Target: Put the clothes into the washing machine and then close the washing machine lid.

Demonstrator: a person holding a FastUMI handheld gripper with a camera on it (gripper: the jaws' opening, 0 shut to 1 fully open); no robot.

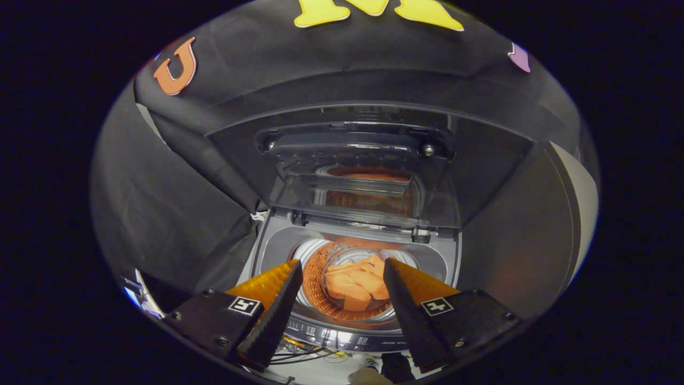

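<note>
Drum (315, 291): its near wall and bottom sit behind the gripper (342, 267) fingers, spread apart with nothing between them.
Clothes (355, 286): an orange heap, lower centre of the frame; how many pieces, can't tell.
Control panel (342, 338): markings too small to make out, both ends covered by the fingers.
Lid (363, 176): raised, mid-frame; its window gives just a murky orange reflection.
Cables (299, 354): a tangle at the bottom, cut off.
</note>
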